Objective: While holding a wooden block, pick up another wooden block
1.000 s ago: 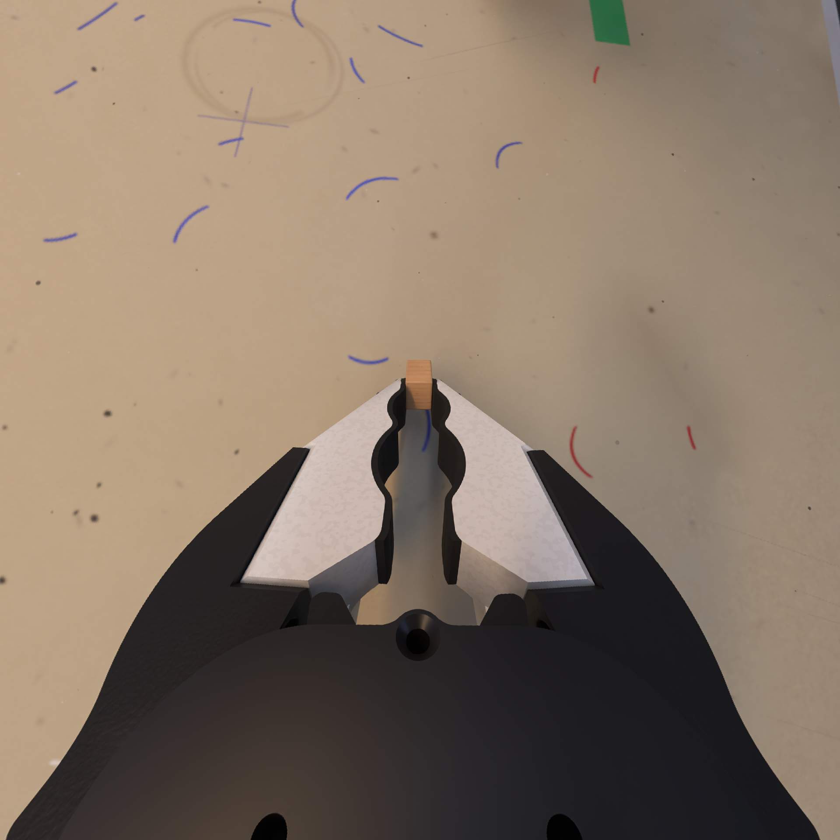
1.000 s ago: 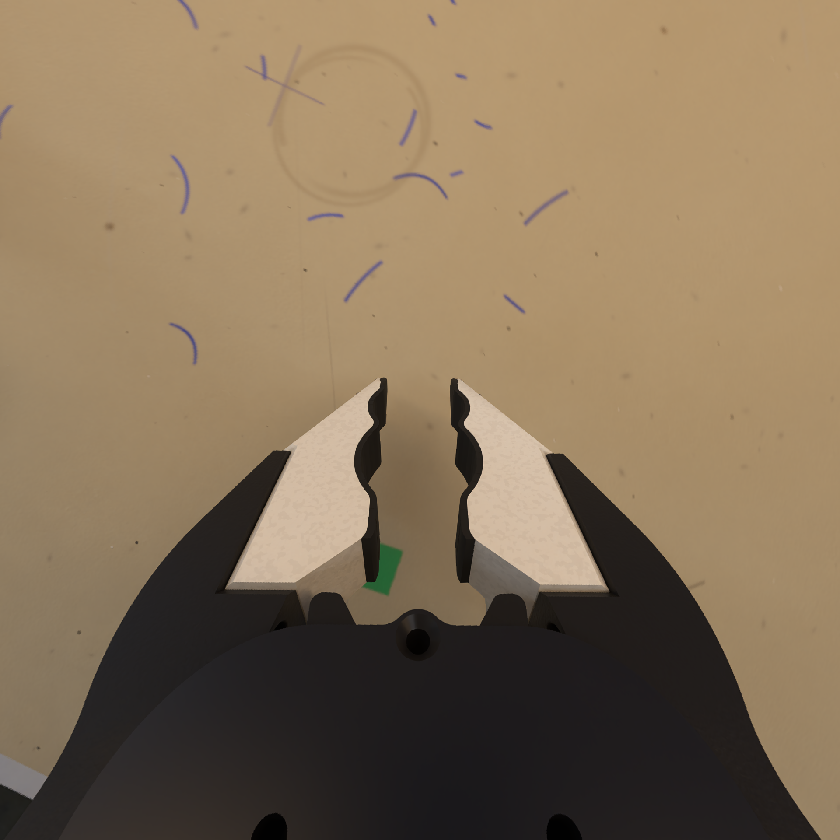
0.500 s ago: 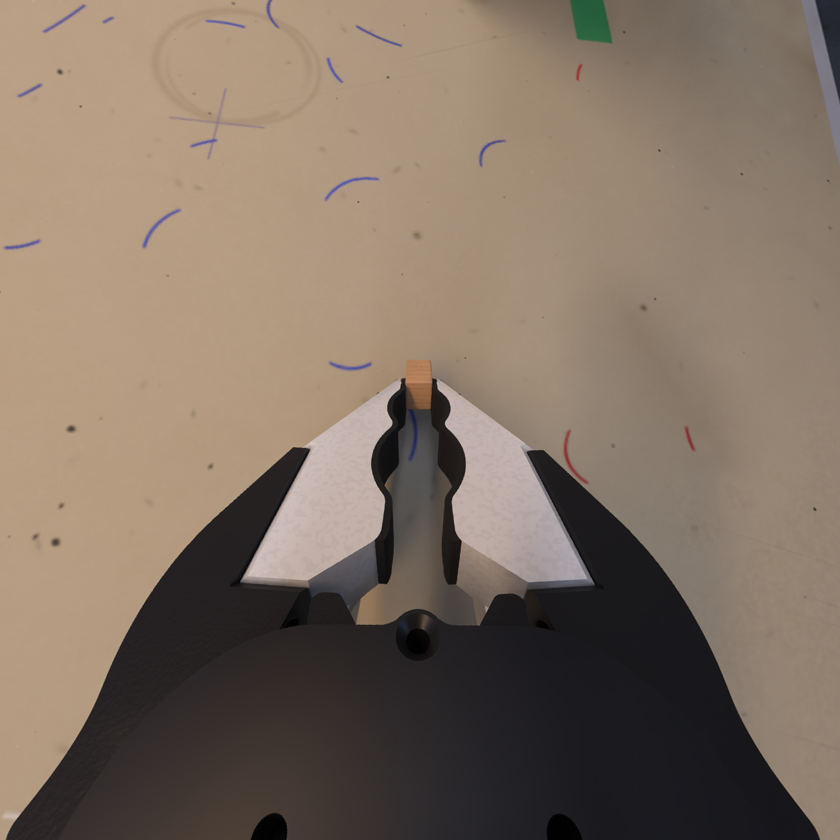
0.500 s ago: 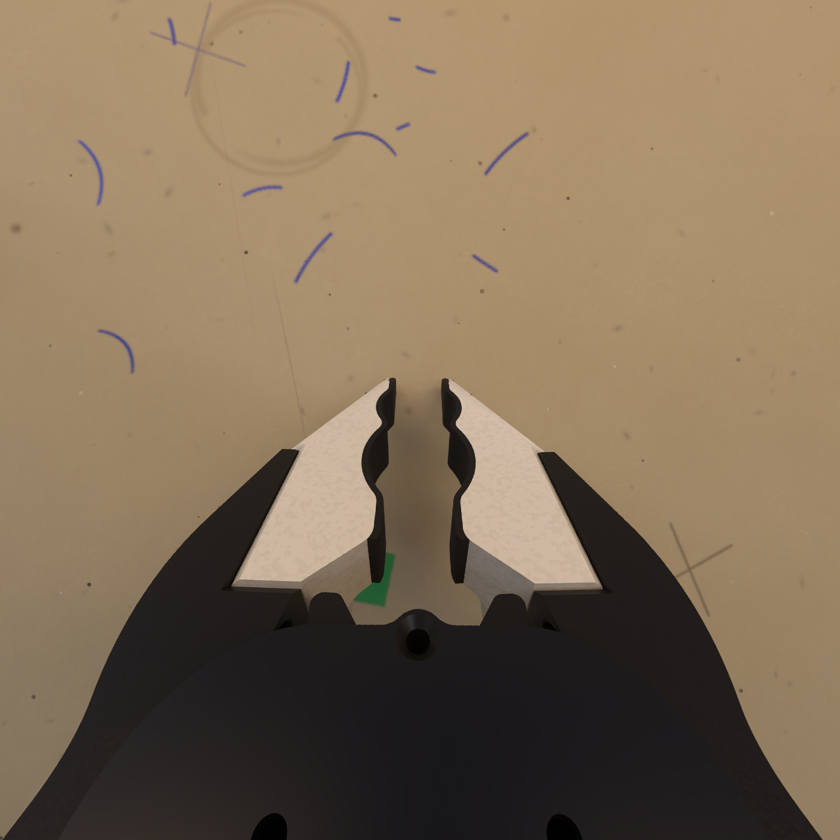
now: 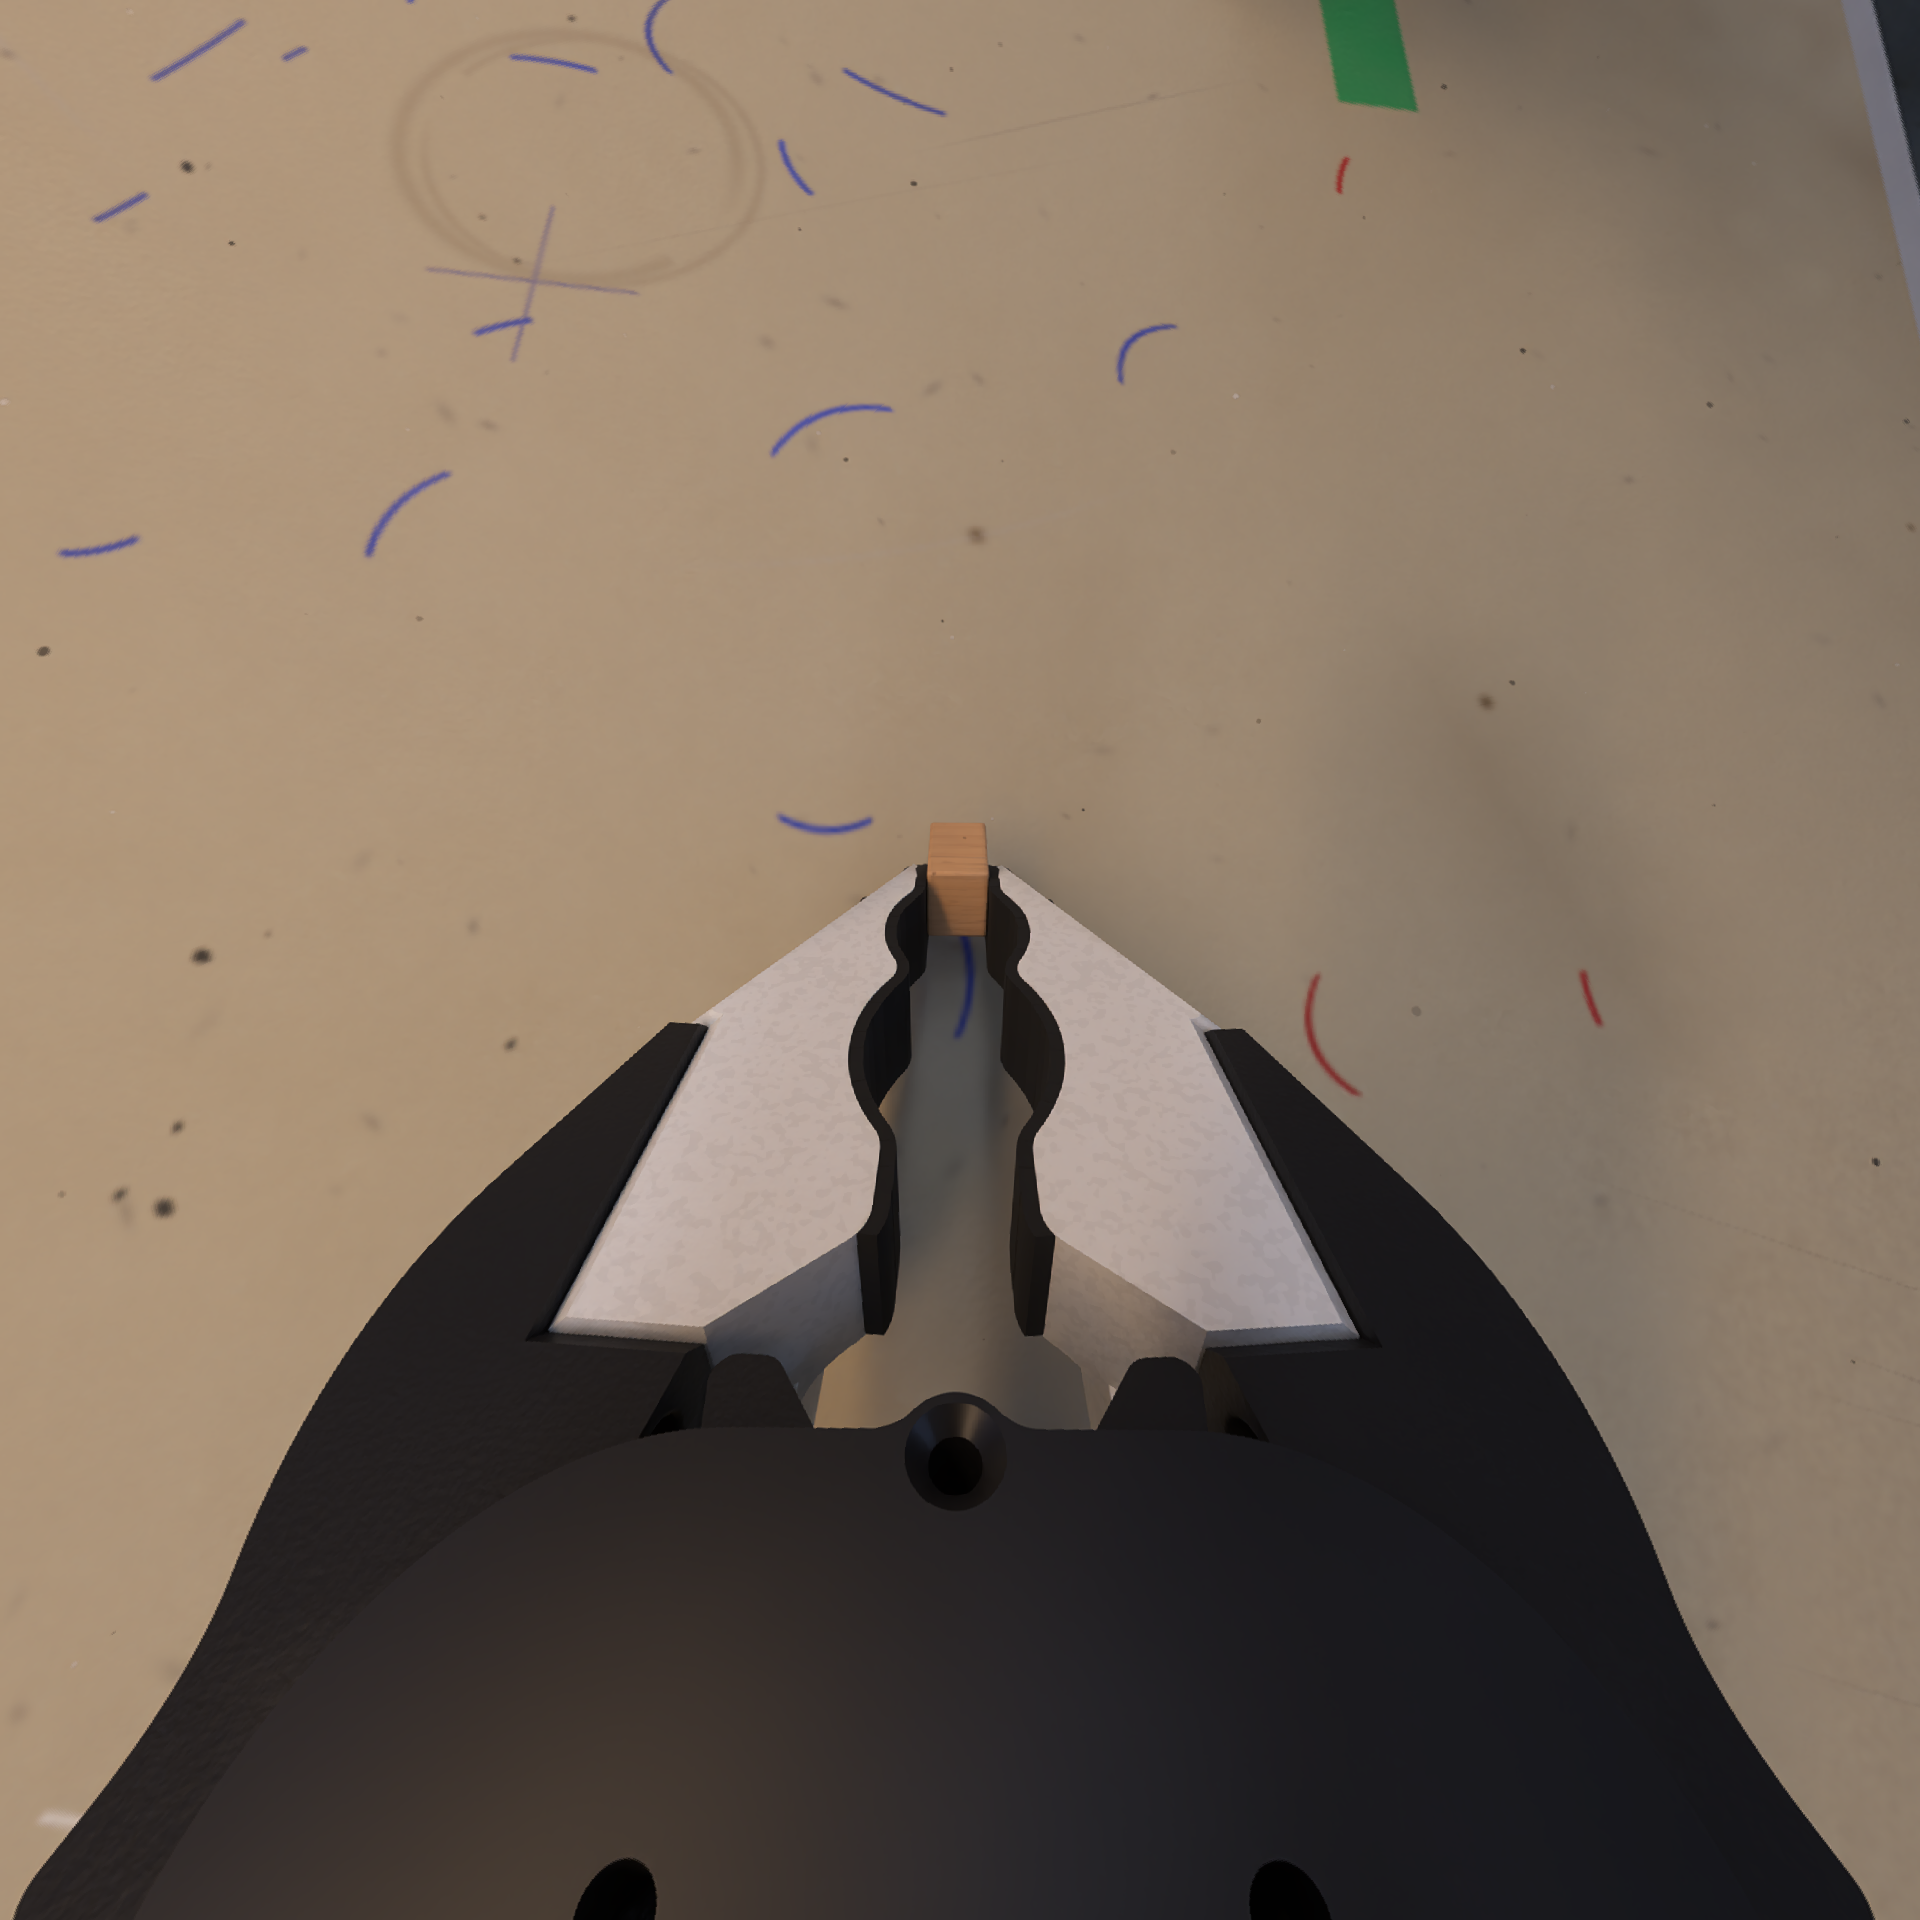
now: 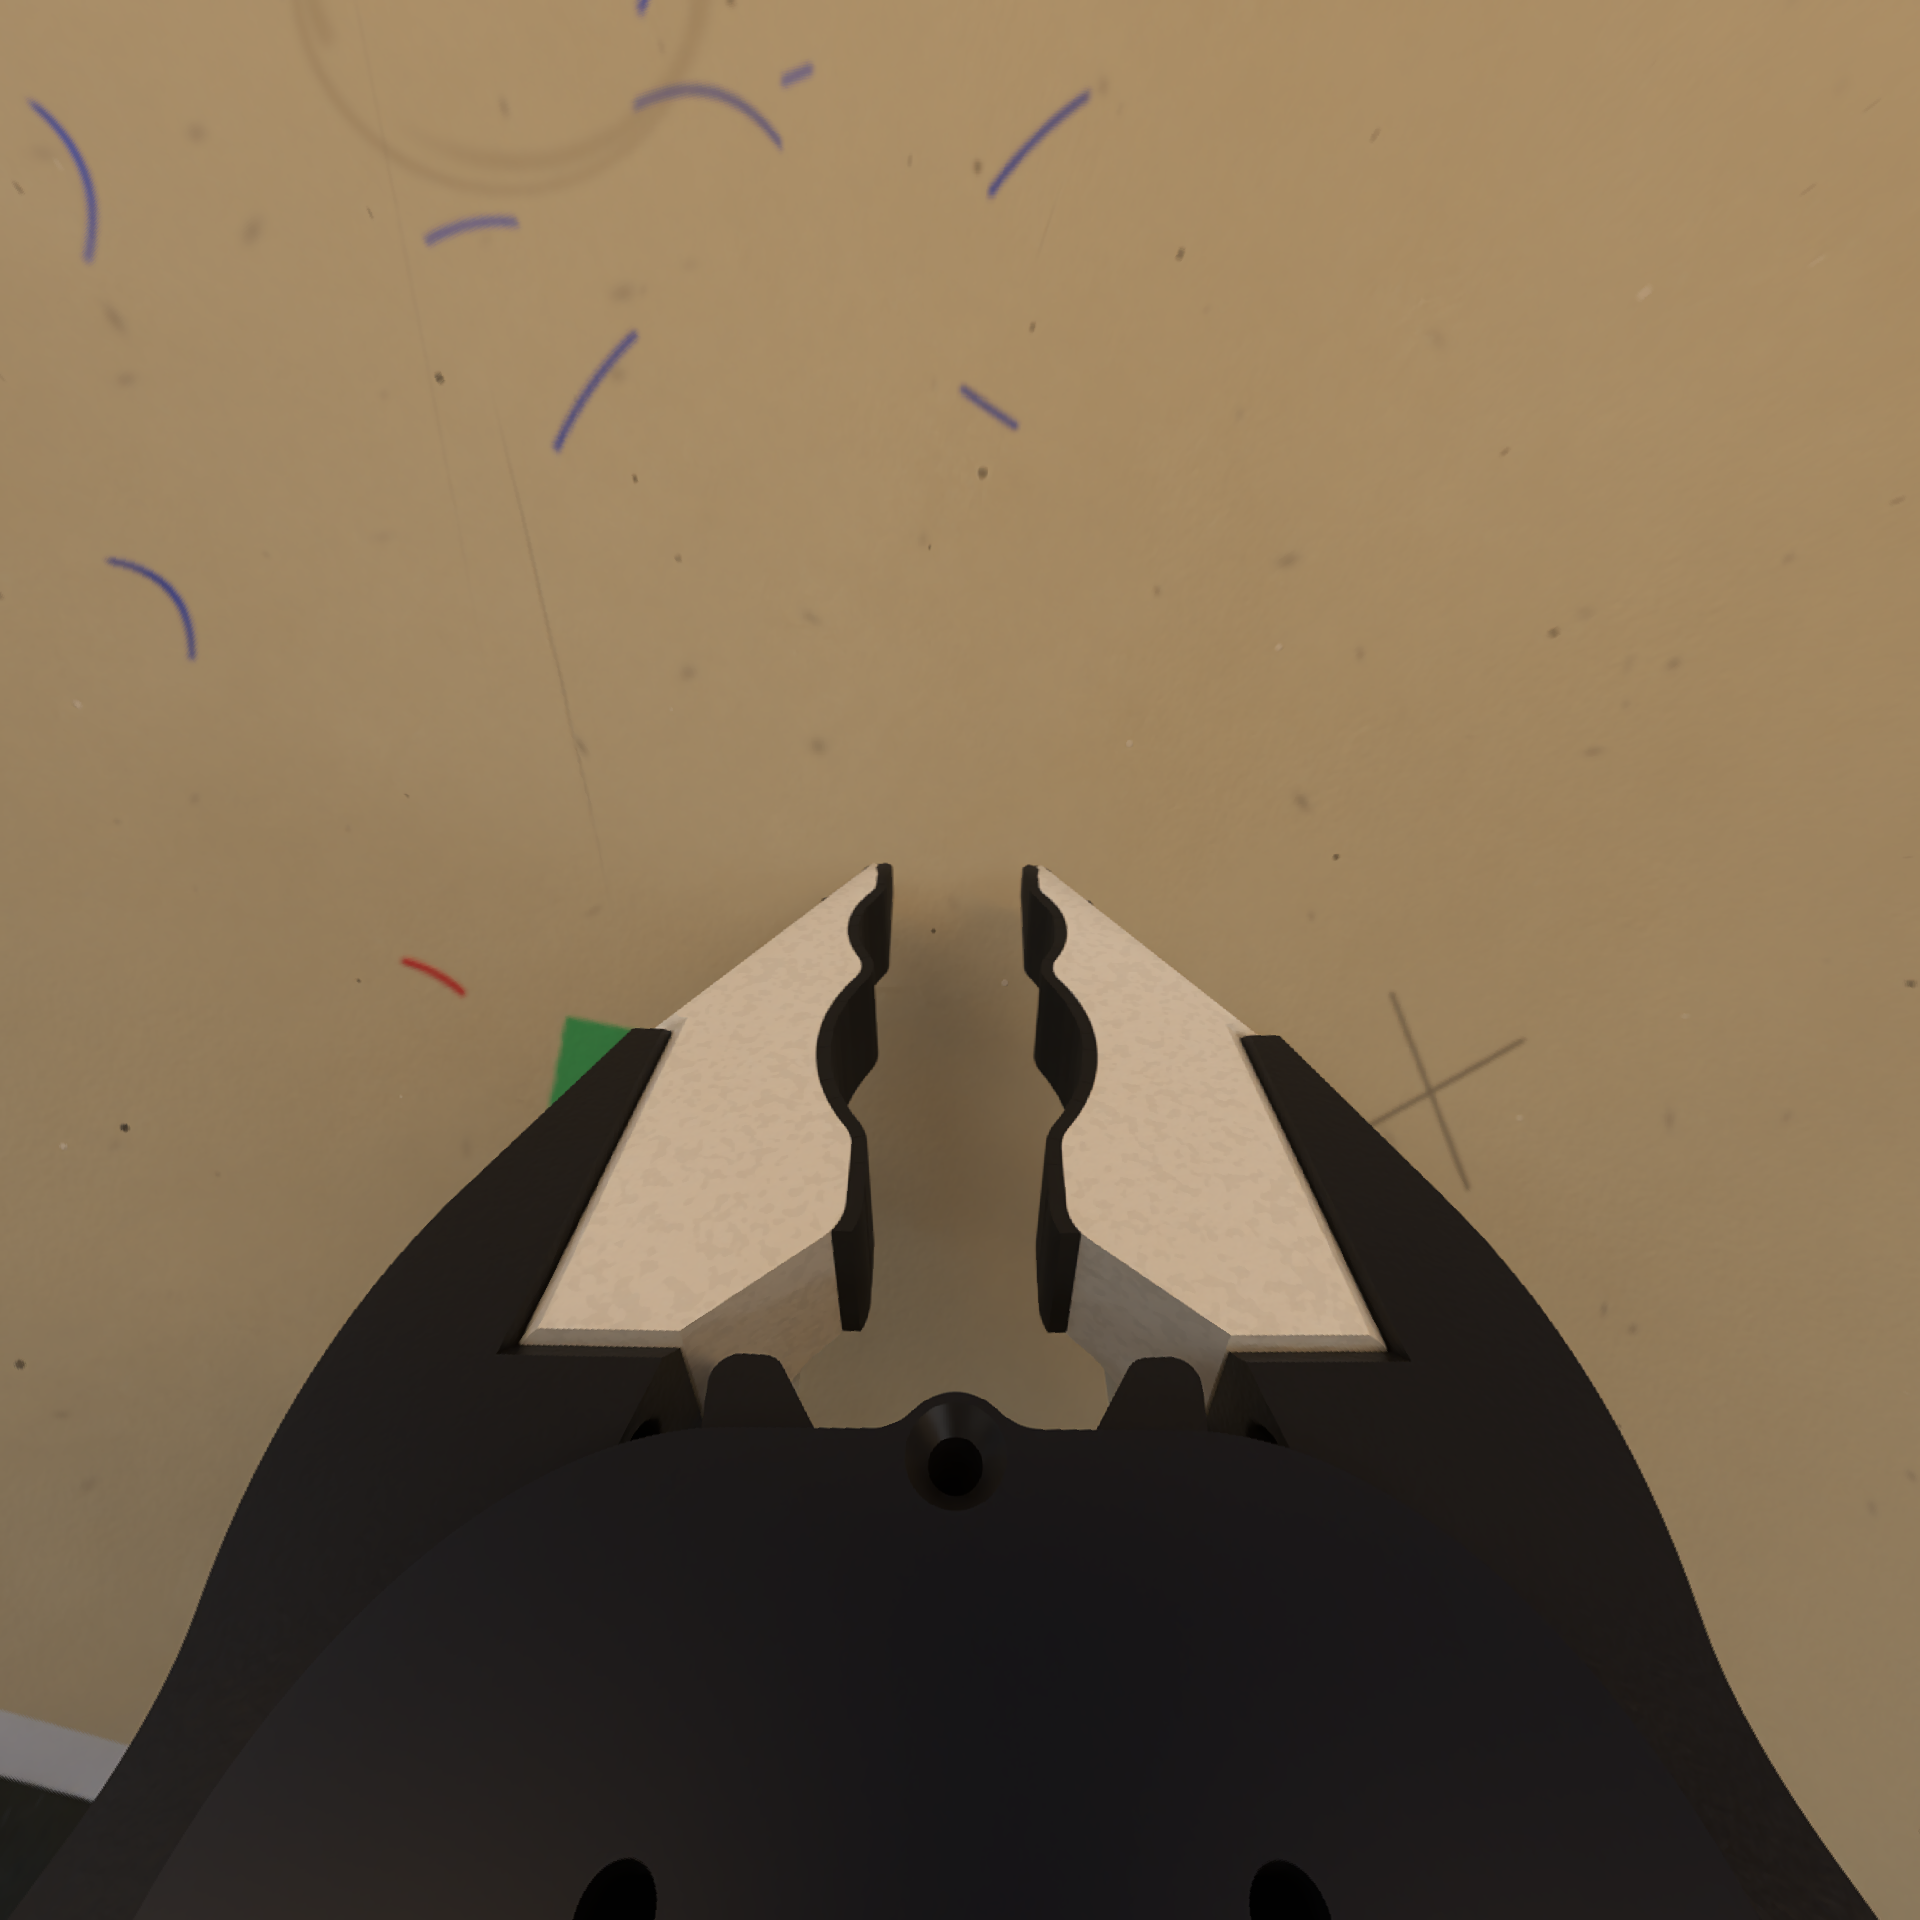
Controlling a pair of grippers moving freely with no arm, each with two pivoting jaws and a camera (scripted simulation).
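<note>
My left gripper [image 5: 957, 883] is shut on a small light-brown wooden block [image 5: 957, 878], pinched at the very fingertips above the tan table. The block stands upright and pokes out past the tips. My right gripper [image 6: 956, 883] is open with a narrow gap between the fingers and holds nothing. No second wooden block shows in either view. Neither gripper shows in the other's view.
The tan table [image 5: 1455, 623] bears blue and red pen marks, a faint ring stain [image 5: 577, 156] and pencil crosses. A green tape strip [image 5: 1371, 52] lies at the far right in the left wrist view, and also beside my right gripper [image 6: 582, 1055]. The table edge [image 5: 1886, 125] runs at far right.
The left gripper shifted slightly sideways and back, still holding the block. The right gripper moved forward and right over the table; its fingers closed a little, then opened wider again.
</note>
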